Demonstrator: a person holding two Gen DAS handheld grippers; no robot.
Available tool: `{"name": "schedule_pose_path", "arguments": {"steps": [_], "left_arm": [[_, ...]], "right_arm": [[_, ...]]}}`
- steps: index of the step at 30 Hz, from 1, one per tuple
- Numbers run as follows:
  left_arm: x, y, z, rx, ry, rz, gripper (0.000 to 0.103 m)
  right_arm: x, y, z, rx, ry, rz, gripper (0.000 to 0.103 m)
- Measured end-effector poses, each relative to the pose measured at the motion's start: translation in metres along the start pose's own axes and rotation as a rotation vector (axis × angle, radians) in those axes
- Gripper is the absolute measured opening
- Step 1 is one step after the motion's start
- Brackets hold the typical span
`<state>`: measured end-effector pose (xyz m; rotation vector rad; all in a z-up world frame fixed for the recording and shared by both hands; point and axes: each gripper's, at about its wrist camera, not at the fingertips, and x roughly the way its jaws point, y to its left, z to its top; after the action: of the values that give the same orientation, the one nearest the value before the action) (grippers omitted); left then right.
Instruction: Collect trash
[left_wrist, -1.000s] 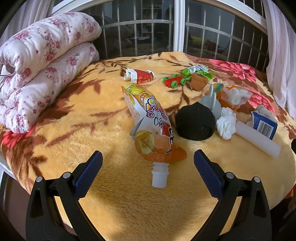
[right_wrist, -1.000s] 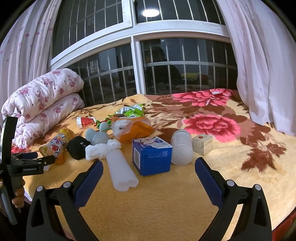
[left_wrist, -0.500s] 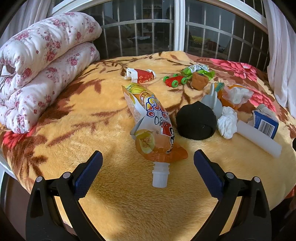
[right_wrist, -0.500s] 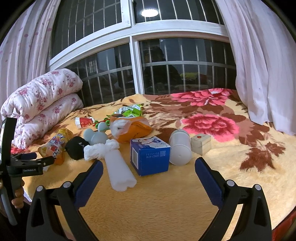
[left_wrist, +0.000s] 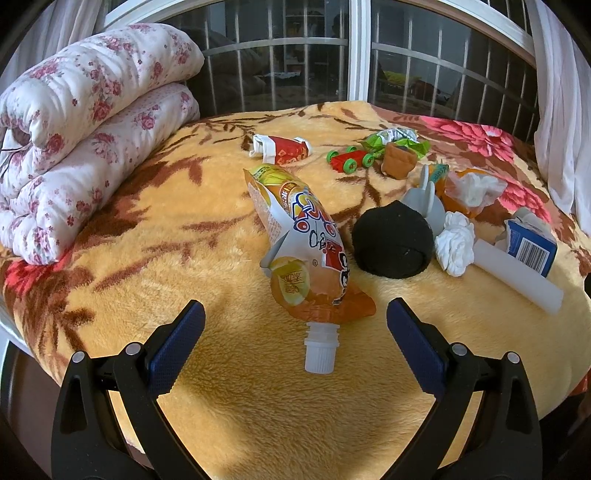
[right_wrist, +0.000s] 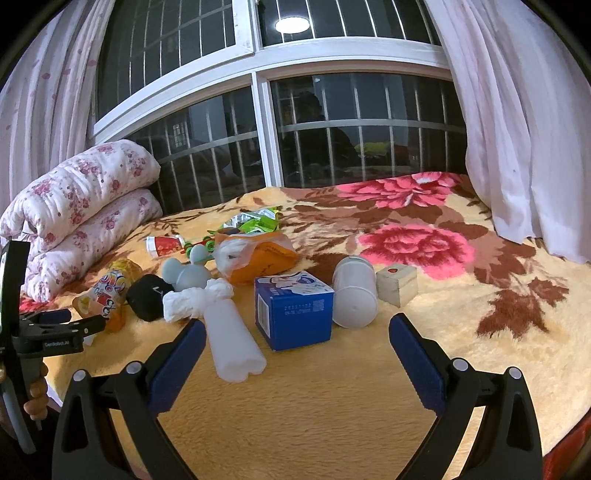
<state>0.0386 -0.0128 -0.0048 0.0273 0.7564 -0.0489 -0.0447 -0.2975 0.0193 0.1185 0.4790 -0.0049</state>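
While both grippers hang over the bed (right_wrist: 295, 424), one orange juice pouch (left_wrist: 306, 247) lies just ahead of the left gripper (left_wrist: 295, 325), jaws spread wide, empty. One blue carton (right_wrist: 293, 310), one white tube (right_wrist: 232, 343) and one white jar (right_wrist: 354, 295) sit before the right gripper (right_wrist: 295, 332), equally wide, touching nothing.

The right tongs (right_wrist: 295, 347) hang open above the bed (right_wrist: 461, 332), holding nothing. Just ahead of them a blue box (right_wrist: 293, 314) stands between a white tube (right_wrist: 232, 339) and a white jar (right_wrist: 354, 293).
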Motion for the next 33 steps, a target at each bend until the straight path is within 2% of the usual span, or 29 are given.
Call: {"name": "schedule_pose_path", "arguments": {"steps": [15,22,28,33], "left_arm": [[0.001,0.001,-0.001,-0.004,0.001,0.005,0.096],[0.002,0.003,-0.001,-0.017,0.008,0.002,0.096],[0.002,0.003,0.0,-0.017,0.012,0.003,0.096],[0.003,0.005,0.001,-0.018,0.018,0.007,0.096]], "right_arm": [[0.008,0.001,0.005,-0.019,0.021,0.013,0.098],[0.03,-0.014,0.025,0.033,0.082,0.13,0.098],[0.058,-0.009,0.043,-0.059,0.109,0.199,0.098],[0.084,-0.013,0.046,-0.042,0.175,0.278,0.094]]}}
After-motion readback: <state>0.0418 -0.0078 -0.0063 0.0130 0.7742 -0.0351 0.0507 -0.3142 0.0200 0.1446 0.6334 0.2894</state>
